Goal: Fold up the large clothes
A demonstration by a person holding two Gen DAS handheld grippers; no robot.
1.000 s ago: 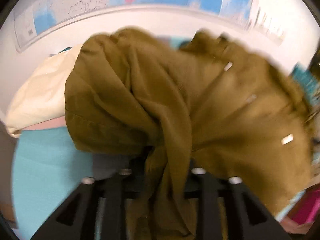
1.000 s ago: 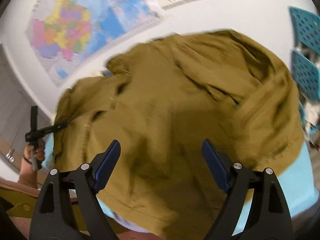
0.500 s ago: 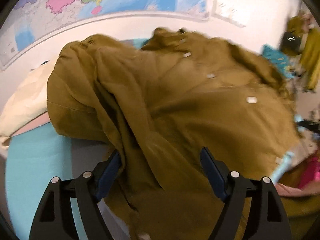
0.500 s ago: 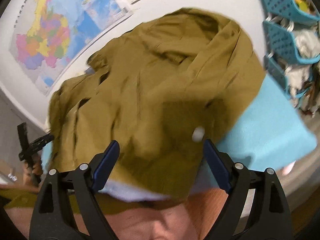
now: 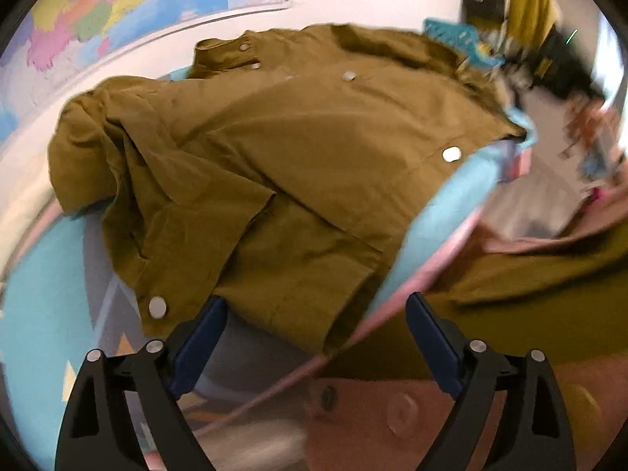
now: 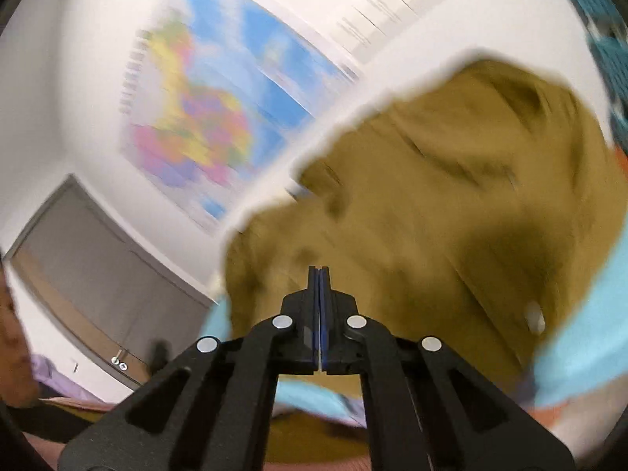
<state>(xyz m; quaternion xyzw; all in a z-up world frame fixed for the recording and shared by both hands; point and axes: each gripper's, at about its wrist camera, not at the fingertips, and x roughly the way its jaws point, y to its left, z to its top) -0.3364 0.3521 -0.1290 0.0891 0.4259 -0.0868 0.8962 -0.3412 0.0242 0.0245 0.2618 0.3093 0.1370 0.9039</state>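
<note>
Olive jacket (image 5: 298, 149) beyond left gripper (image 5: 314, 337)

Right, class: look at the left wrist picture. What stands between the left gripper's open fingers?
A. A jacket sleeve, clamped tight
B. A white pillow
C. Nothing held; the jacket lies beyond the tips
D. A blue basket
C: the left gripper stands wide open, and the olive jacket lies flat beyond its fingertips, unpinched.

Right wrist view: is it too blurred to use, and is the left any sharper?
Right wrist view: heavy motion smear over the map and jacket; only the shut right gripper is crisp. Left wrist view: jacket and snaps fairly sharp, smear along the right edge, strong fisheye bending.
</note>
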